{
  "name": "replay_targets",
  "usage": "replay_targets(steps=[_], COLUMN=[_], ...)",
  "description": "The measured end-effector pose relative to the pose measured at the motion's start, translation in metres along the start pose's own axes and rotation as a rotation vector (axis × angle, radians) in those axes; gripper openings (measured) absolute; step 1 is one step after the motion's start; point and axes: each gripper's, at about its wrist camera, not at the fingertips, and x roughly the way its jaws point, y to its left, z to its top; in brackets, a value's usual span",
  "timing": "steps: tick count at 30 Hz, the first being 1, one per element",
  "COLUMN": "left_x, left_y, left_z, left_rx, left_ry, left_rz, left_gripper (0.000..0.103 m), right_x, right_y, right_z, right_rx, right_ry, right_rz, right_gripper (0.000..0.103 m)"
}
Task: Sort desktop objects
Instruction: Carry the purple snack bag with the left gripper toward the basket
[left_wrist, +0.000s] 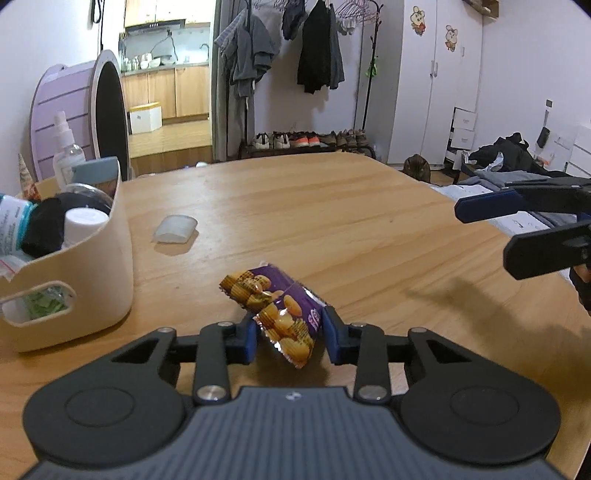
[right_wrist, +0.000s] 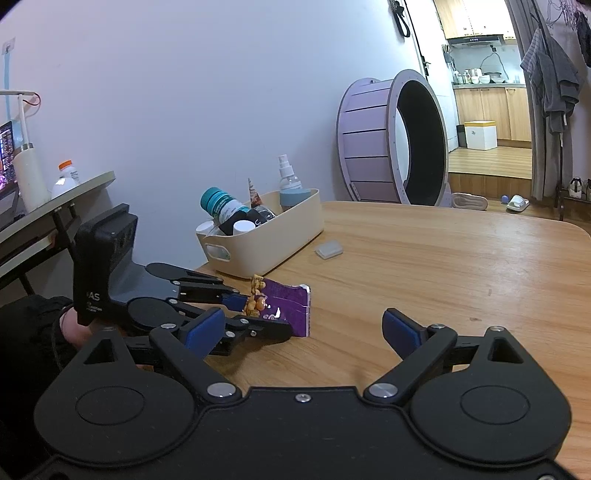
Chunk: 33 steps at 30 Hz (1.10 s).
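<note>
Left tool (left_wrist: 290, 334) clenched on a purple snack packet (left_wrist: 275, 308), blue pads pressing its two sides near the surface's (left_wrist: 332, 206) near edge; packet tilted, and whether its lower corner touches the wood cannot be told. From the right wrist view the packet (right_wrist: 286, 308) sits in the left tool's (right_wrist: 255, 314) tips, a hand (right_wrist: 74, 326) behind on the grip. Right tool (right_wrist: 303, 330) released, fingers wide apart with nothing between them, over bare wood near the near edge; in the left view it (left_wrist: 517, 229) hovers at the right edge of the surface. Farther in, toward the left edge, a small translucent white lid-like piece (left_wrist: 174, 229) lies flat on the wood, just beside a cream basket (left_wrist: 92, 266). The basket stands at the left edge and holds a spray bottle (left_wrist: 66, 147), a teal-capped bottle (right_wrist: 218, 203), a white cap (left_wrist: 83, 221) and dark items. Beyond the surface, a purple wheel (right_wrist: 384, 136) on the floor.
</note>
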Motion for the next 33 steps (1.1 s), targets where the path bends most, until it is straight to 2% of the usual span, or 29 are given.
replay_targets(steps=[1,8,10,13,17,19,25,29,33], left_x=[-0.004,-0.043,-0.046,-0.037,-0.022,-0.014,0.005,0.007,0.014], left_y=[0.001,0.021,0.028,0.03,0.025,0.023,0.021,0.028,0.02], left_z=[0.001,0.012,0.013,0.013,0.012,0.011,0.01,0.009,0.006], left_rx=[-0.003,-0.078,-0.107,-0.114,-0.095,-0.086,-0.087,-0.118,-0.079], left_ry=[-0.017,-0.199,-0.209,-0.154,-0.088,-0.055,0.018,0.031,0.043], left_rz=[0.004,0.074,0.082,0.068,0.08,0.085,0.094,0.068,0.046], left_gripper=[0.029,0.029,0.029,0.029,0.038,0.052,0.069,0.075,0.076], right_x=[0.0,0.002,0.003,0.005,0.005,0.004,0.0,-0.002,-0.004], right_y=[0.0,0.0,0.0,-0.001,0.0,0.0,0.0,0.0,0.0], right_z=[0.0,0.001,0.0,-0.001,-0.001,-0.001,-0.002,-0.001,-0.001], right_rx=[0.0,0.001,0.003,0.005,0.005,0.004,0.006,0.006,0.004], right_ry=[-0.001,-0.007,-0.001,0.008,0.009,0.012,0.008,0.006,0.003], right_rz=[0.001,0.003,0.003,0.001,0.007,0.009,0.01,0.013,0.016], right_gripper=[0.092,0.092,0.092,0.092,0.092,0.092,0.092,0.092,0.092])
